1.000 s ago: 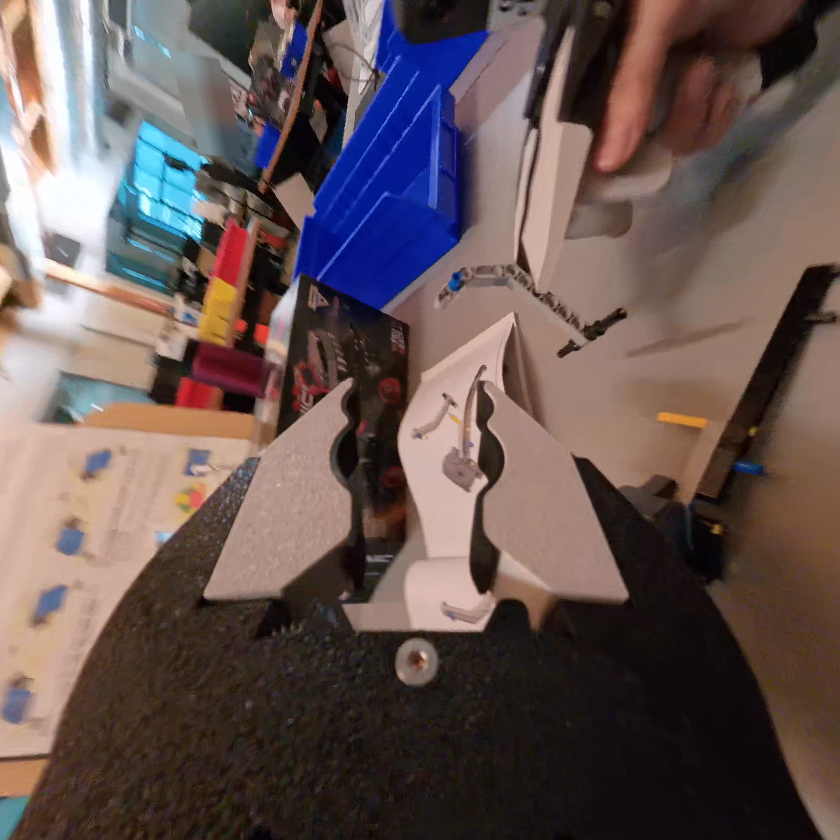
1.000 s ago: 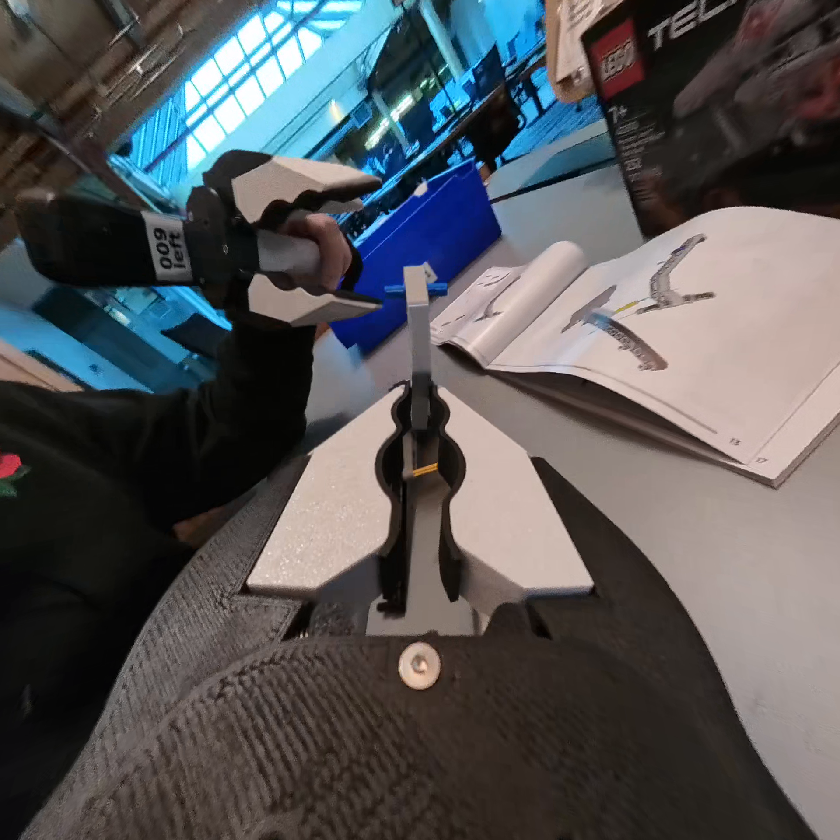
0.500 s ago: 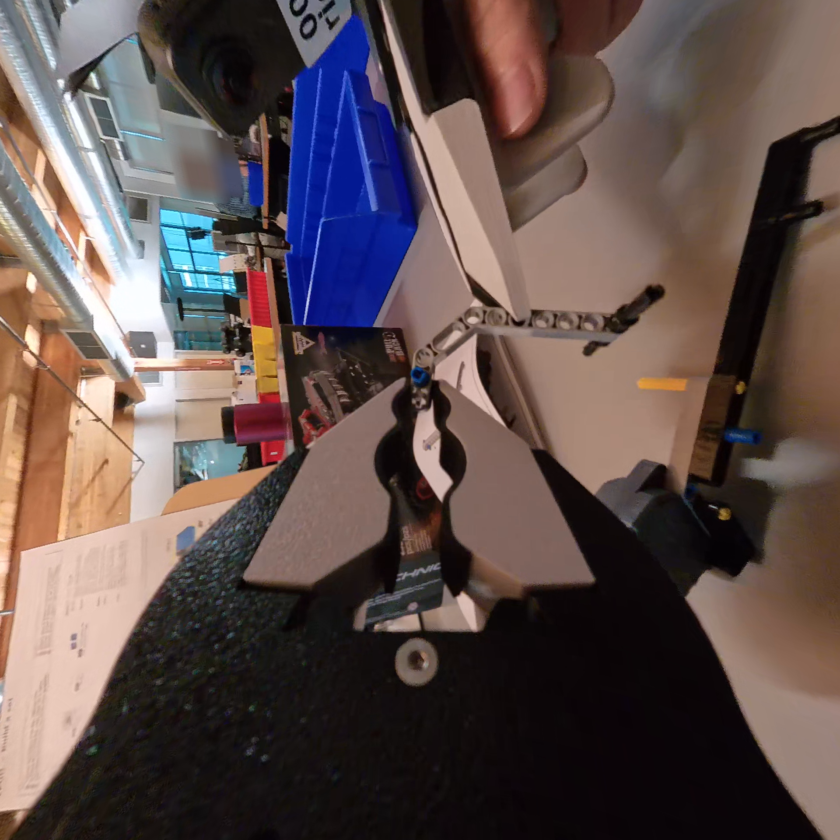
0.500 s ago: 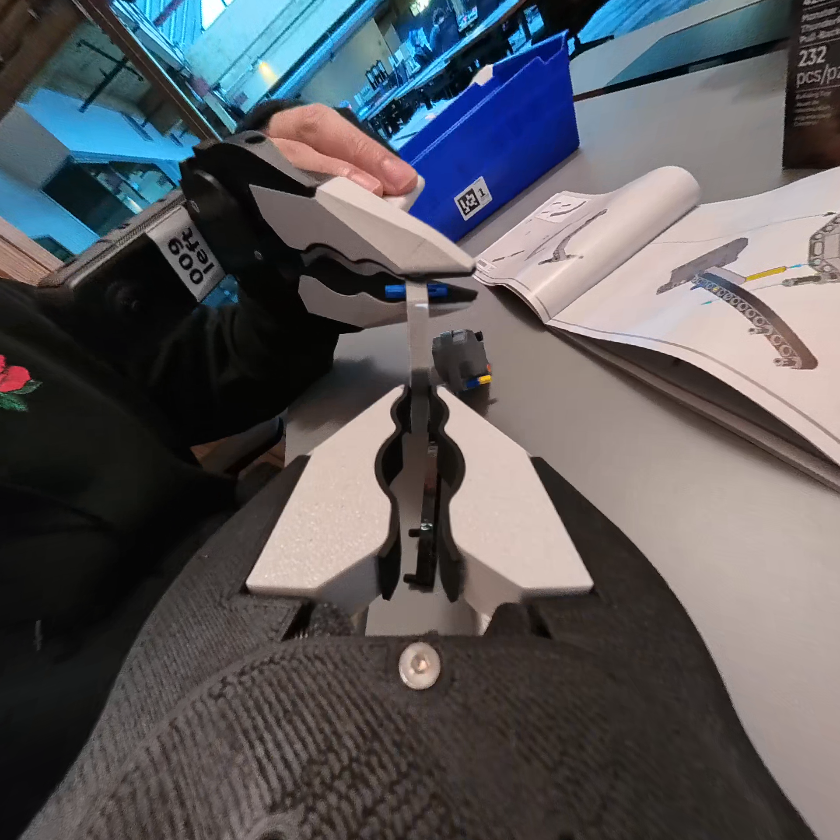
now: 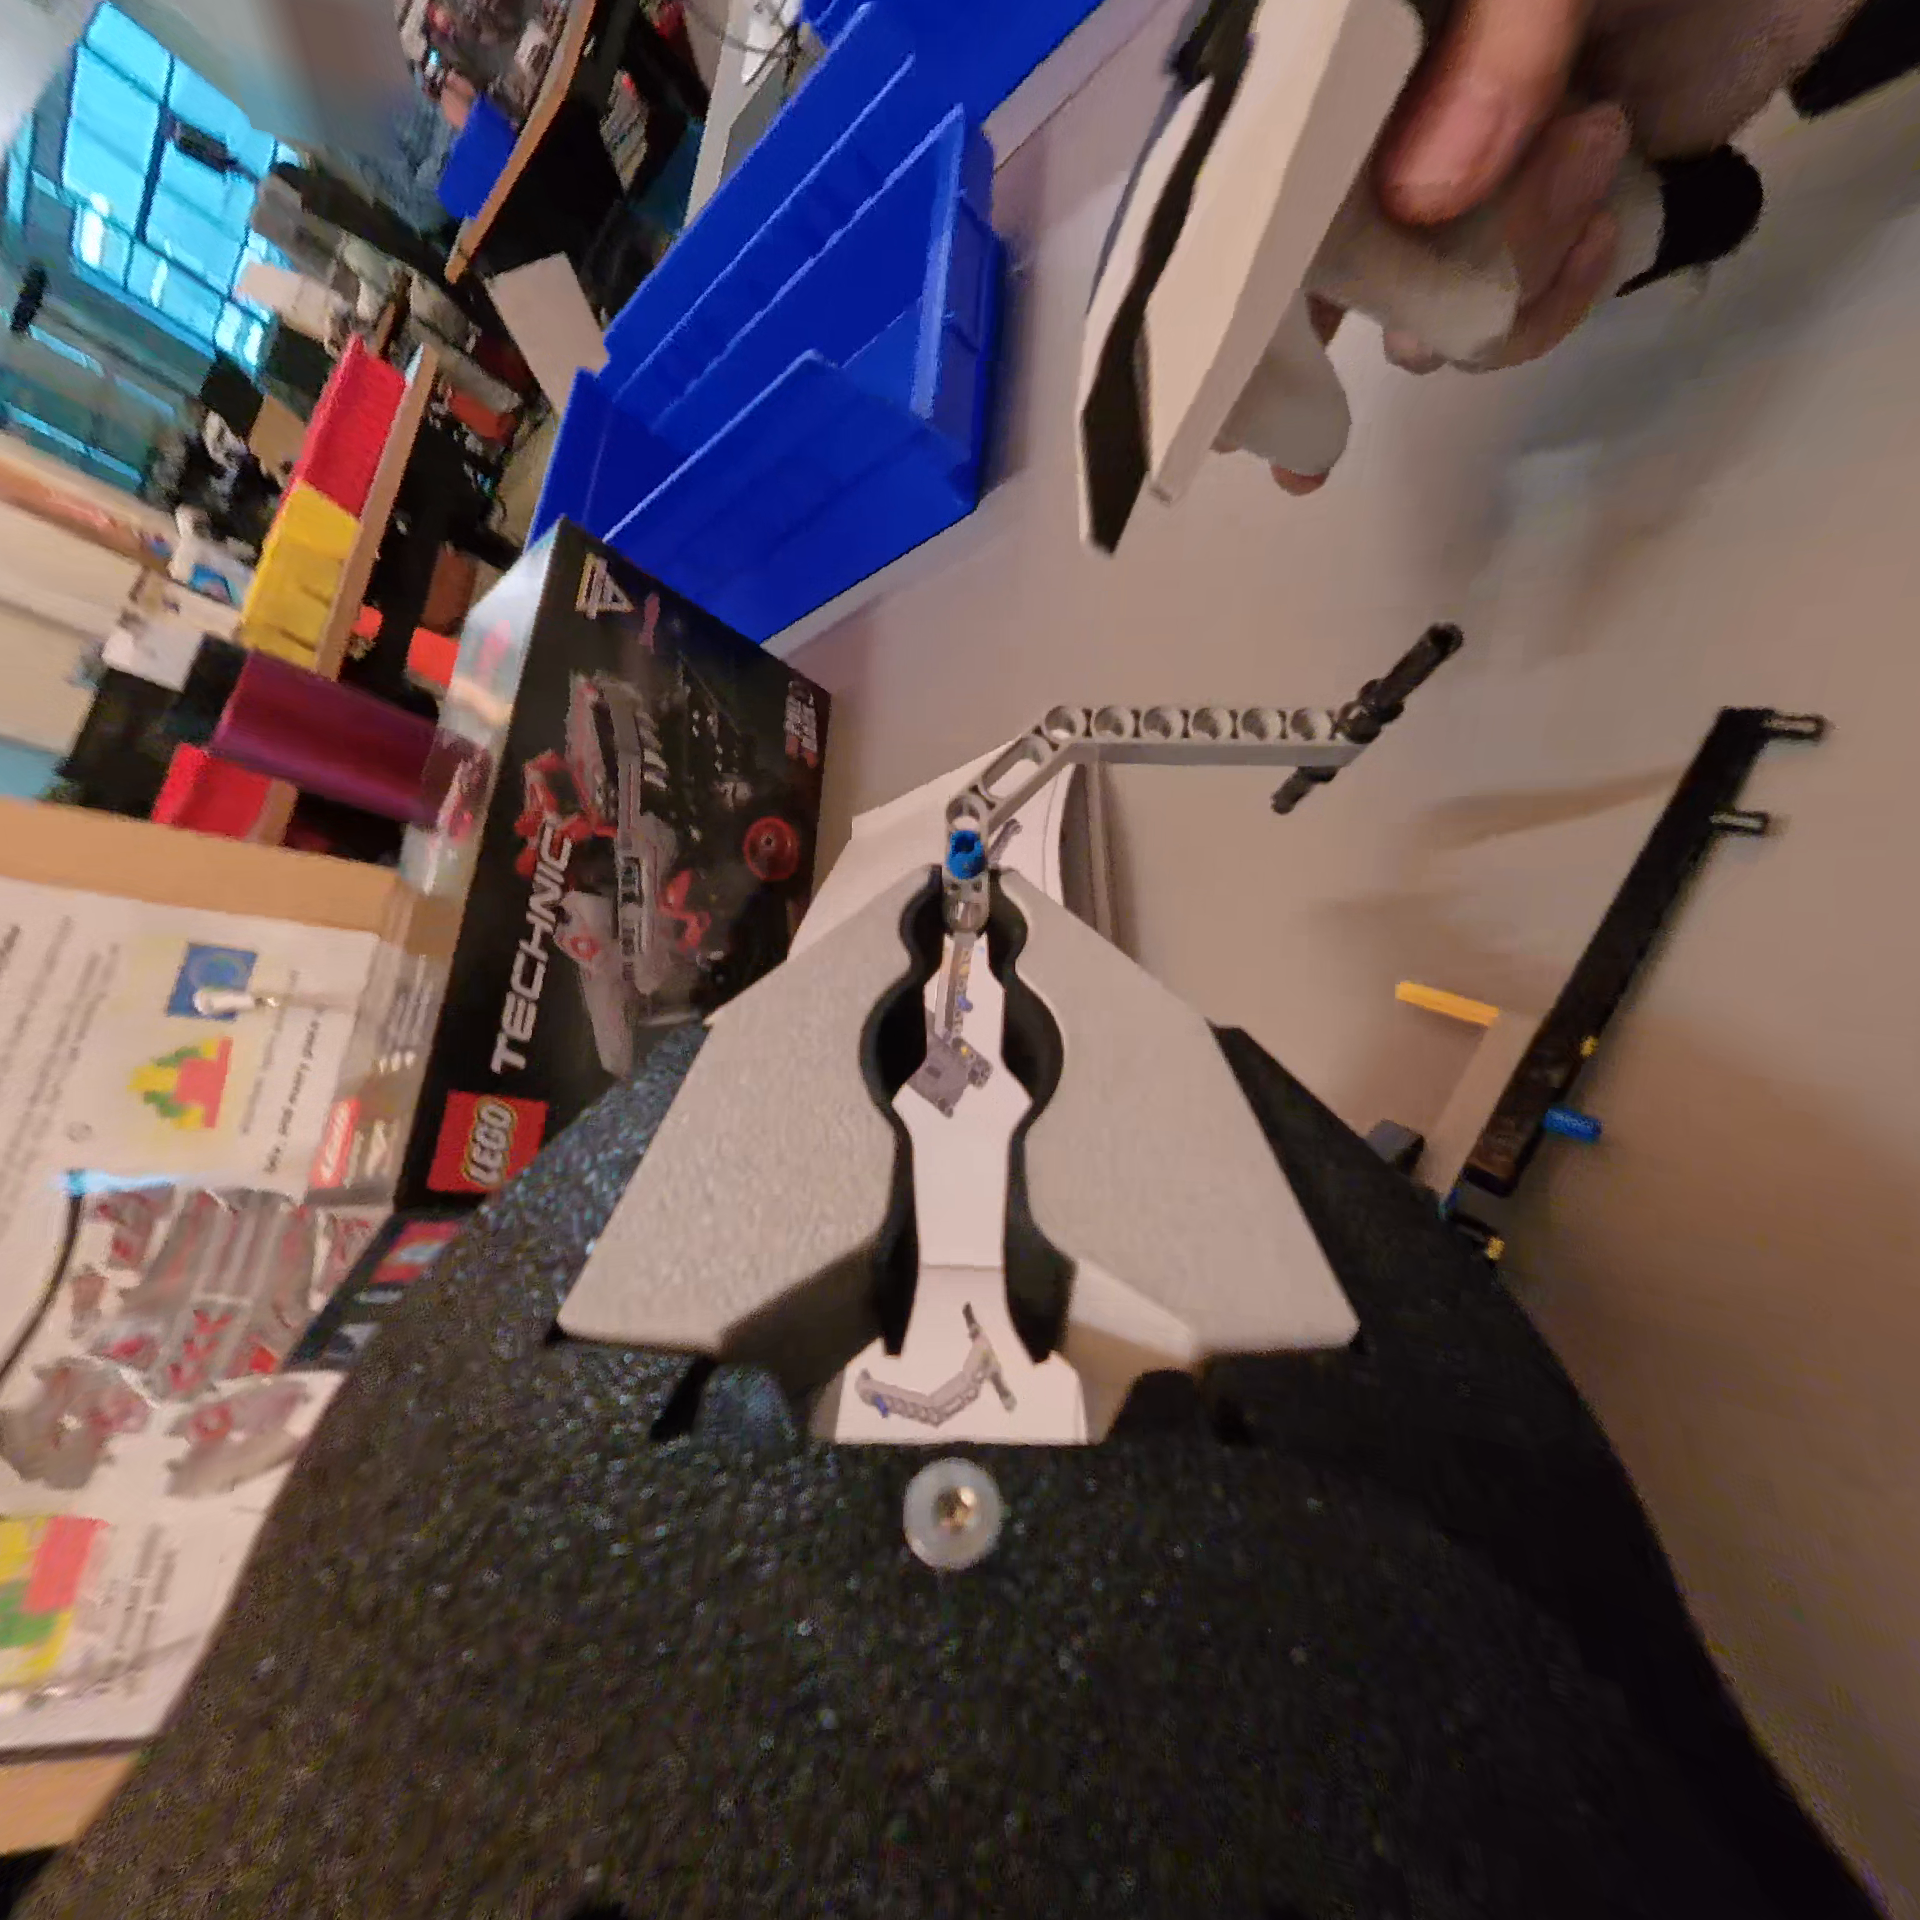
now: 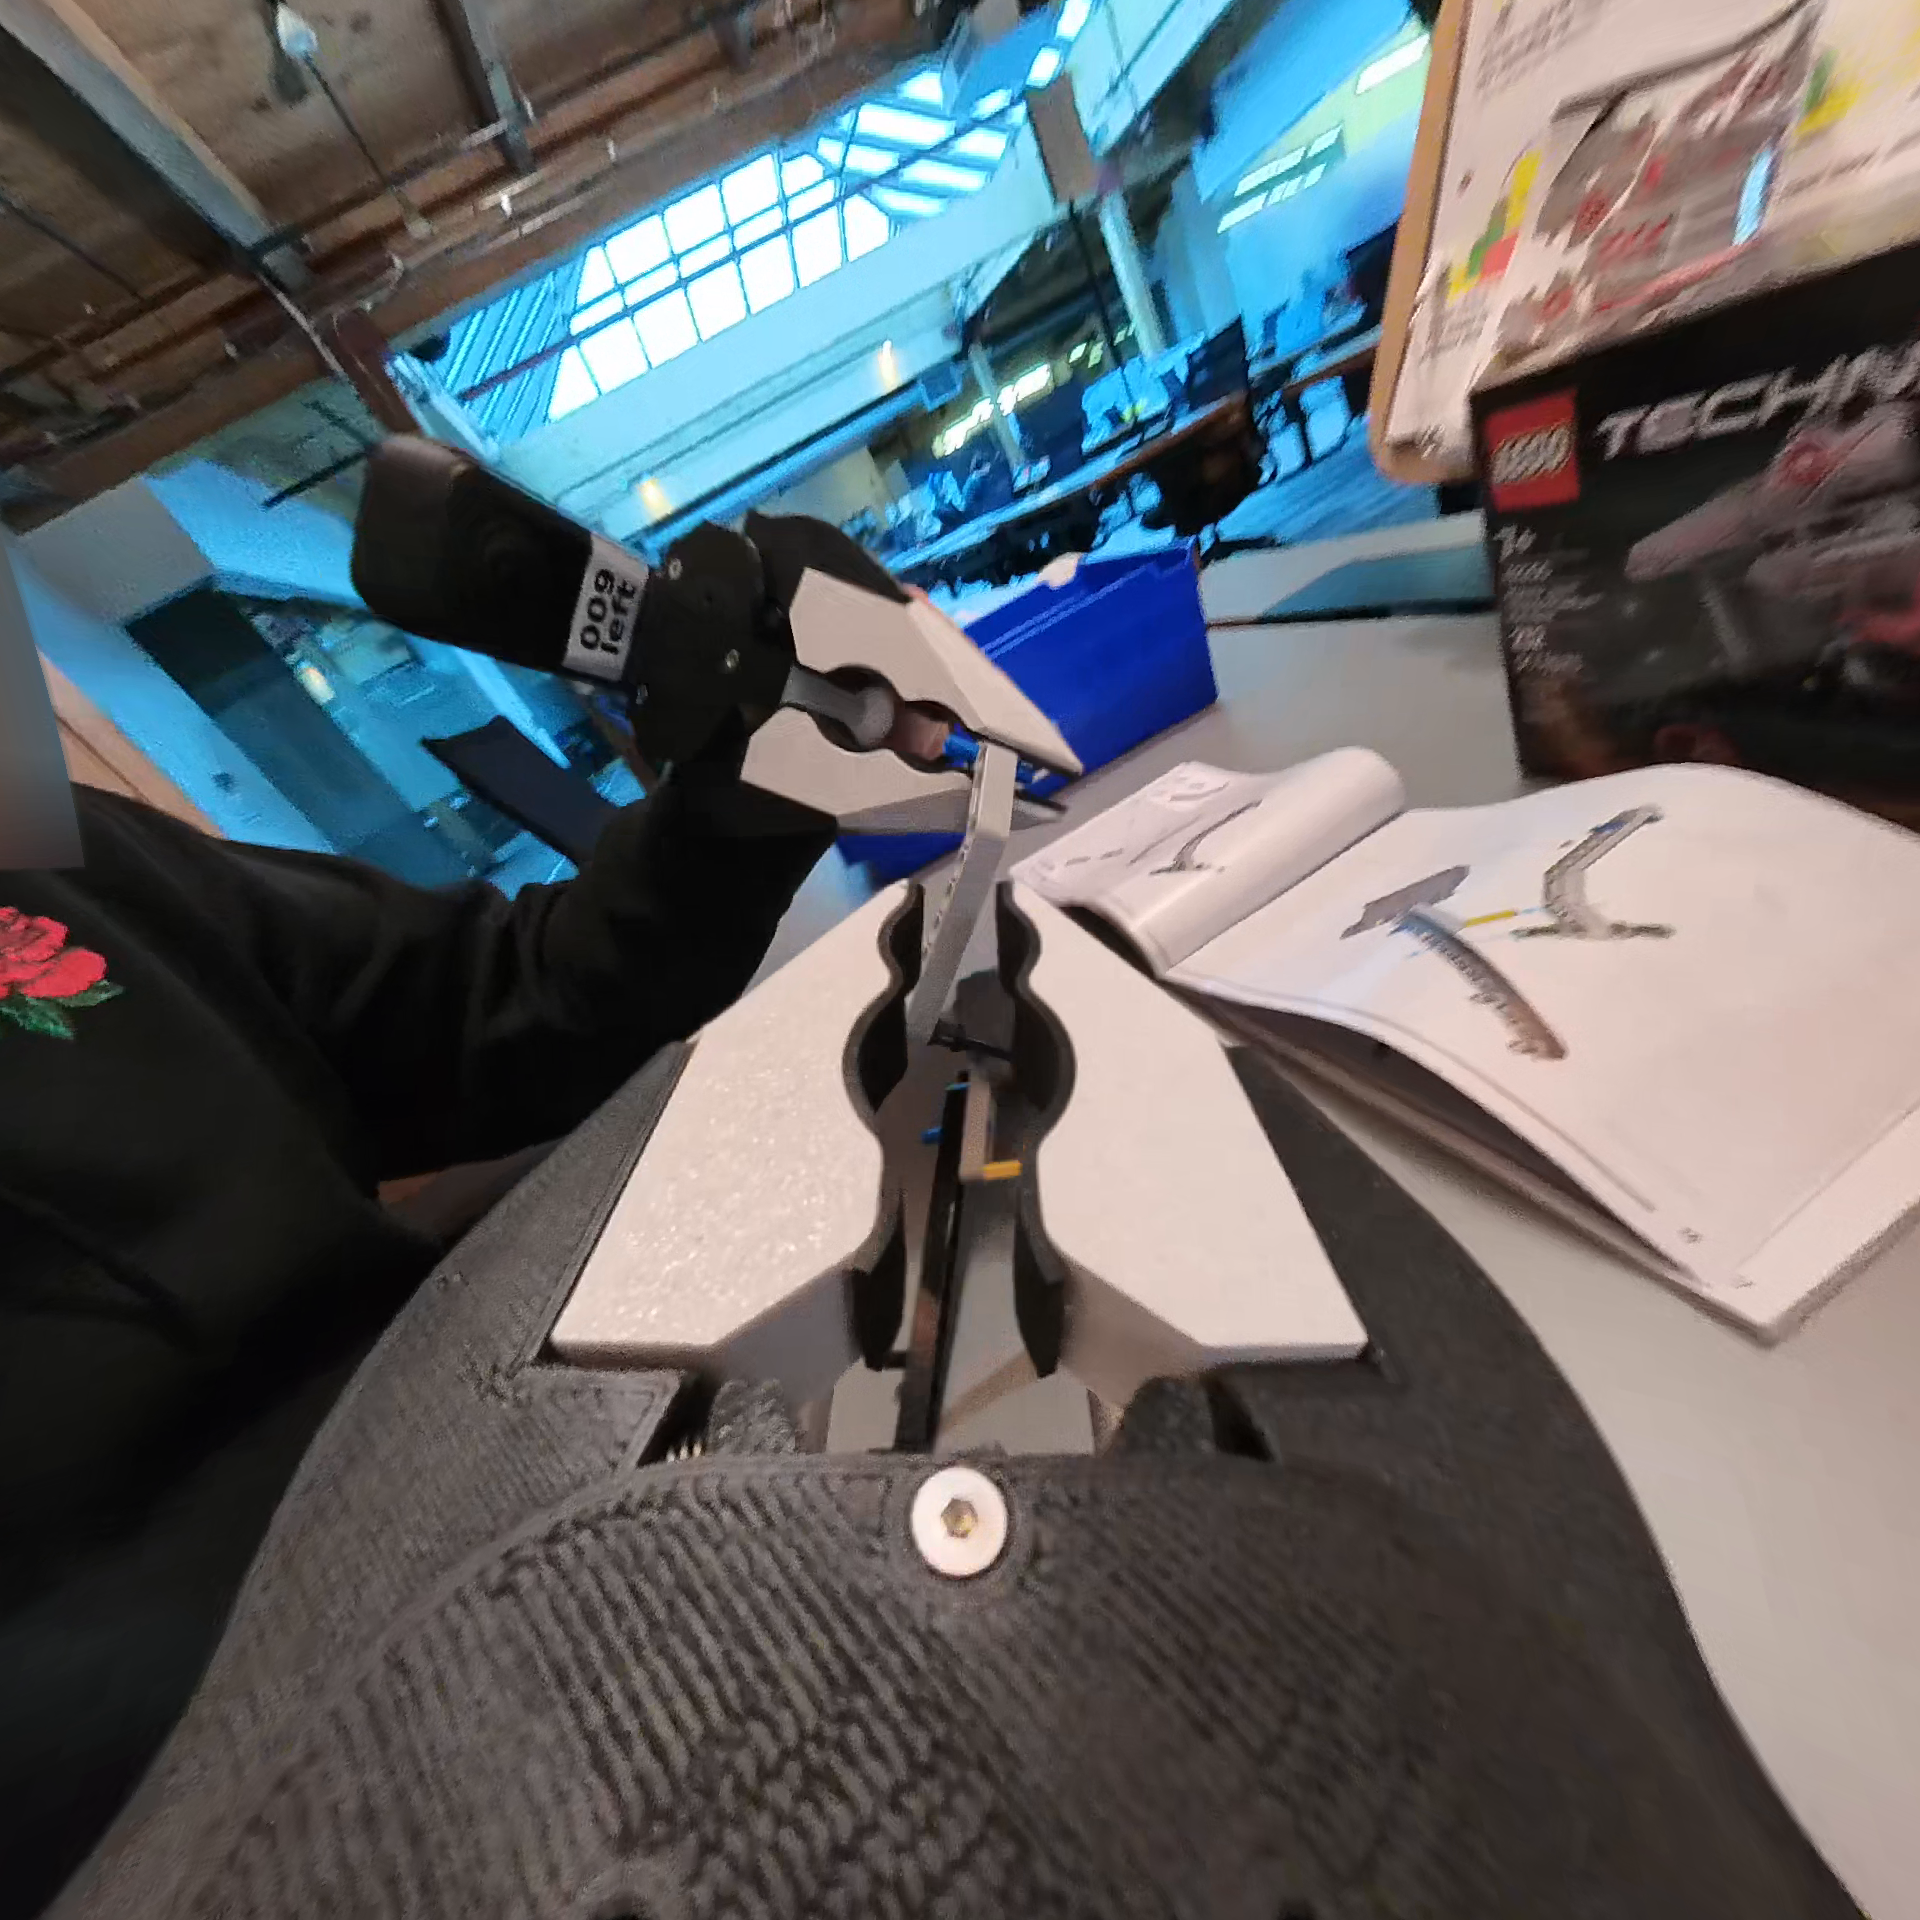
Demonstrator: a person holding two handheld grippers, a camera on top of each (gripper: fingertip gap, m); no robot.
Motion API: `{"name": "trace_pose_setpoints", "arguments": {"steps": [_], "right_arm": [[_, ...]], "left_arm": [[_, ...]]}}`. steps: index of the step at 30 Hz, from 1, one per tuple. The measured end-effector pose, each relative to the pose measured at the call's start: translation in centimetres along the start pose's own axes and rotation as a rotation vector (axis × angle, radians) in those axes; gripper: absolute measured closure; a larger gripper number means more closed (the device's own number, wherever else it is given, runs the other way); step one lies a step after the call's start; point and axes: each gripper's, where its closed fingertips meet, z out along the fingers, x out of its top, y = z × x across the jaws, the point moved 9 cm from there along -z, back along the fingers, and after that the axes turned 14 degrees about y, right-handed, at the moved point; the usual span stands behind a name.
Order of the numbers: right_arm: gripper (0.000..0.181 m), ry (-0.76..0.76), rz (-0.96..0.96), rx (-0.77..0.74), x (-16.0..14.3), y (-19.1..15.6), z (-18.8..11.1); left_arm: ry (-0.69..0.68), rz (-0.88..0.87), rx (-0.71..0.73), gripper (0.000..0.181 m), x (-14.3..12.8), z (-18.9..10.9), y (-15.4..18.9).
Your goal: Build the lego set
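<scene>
A grey bent beam point(image 5: 1195, 727) with a blue pin at one end and black pins at the other hangs in the air over the table. My left gripper point(image 5: 966, 883) is shut on its blue-pin end. In the right wrist view the beam point(image 6: 971, 883) hangs down from the left gripper point(image 6: 1039, 779). My right gripper point(image 6: 961, 904) is slightly open and empty; the left wrist view shows it point(image 5: 1112, 520) above the beam and apart from it. A long black beam assembly point(image 5: 1621, 935) with a yellow axle point(image 5: 1444, 1003) lies on the table.
The open instruction booklet point(image 6: 1455, 987) lies on the grey table, with the black set box point(image 6: 1714, 571) behind it. Blue bins point(image 5: 831, 364) stand at the back. A small dark part point(image 5: 1392, 1138) lies by the black assembly. A person's black sleeve point(image 6: 416, 1039) is on the left. One gripper's finger ends stand about 7 centimeters off the other's.
The left gripper closed on the beam's blue-pin end. The right gripper, which held the beam before, let go and drew away from it.
</scene>
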Motion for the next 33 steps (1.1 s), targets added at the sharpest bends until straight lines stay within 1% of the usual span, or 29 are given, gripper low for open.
{"name": "trace_pose_setpoints", "arguments": {"steps": [3,6,9,11,12,14,16,18,22,24,27,33], "right_arm": [[0.160,0.074,-0.110,-0.031,0.7,0.2,-0.7],[0.145,0.072,-0.250,-0.066,0.5,0.3,-0.8],[0.131,0.058,-0.359,-0.048,-0.3,-0.1,0.0],[0.126,0.033,-0.463,-0.071,-1.0,-0.3,0.9],[0.125,0.024,-0.511,-0.105,-1.4,-0.2,1.4],[0.127,0.036,-0.598,-0.169,-1.8,-0.3,2.3],[0.134,0.140,-0.667,-0.185,-1.6,-0.9,2.6],[0.142,0.215,-0.688,-0.186,-1.3,-1.1,2.4],[0.151,0.267,-0.727,-0.134,-1.1,-1.3,1.7],[0.157,0.298,-0.764,-0.107,-1.0,-1.7,1.5],[0.158,0.307,-0.780,-0.077,-1.2,-1.9,1.6],[0.170,0.376,-0.766,-0.082,-0.9,-1.8,1.2]], "left_arm": [[0.006,-0.095,0.026,0.176,-0.3,-0.1,-0.6],[-0.001,-0.145,0.063,0.176,-0.4,-0.3,-1.1],[-0.006,-0.228,0.138,0.177,-0.4,-0.4,-1.7],[0.028,-0.343,0.196,0.177,-0.3,-0.3,-2.0],[0.057,-0.410,0.212,0.176,-0.1,-0.2,-2.0],[0.108,-0.527,0.211,0.177,0.1,0.0,-1.8],[0.122,-0.591,0.191,0.177,0.1,0.2,-1.5],[0.116,-0.615,0.187,0.177,0.0,0.4,-1.4],[0.129,-0.675,0.167,0.177,0.2,0.7,-1.0],[0.147,-0.696,0.159,0.177,0.4,0.8,-0.8],[0.134,-0.702,0.155,0.177,0.3,1.0,-0.6],[0.123,-0.683,0.133,0.175,0.4,1.4,-0.1]]}}
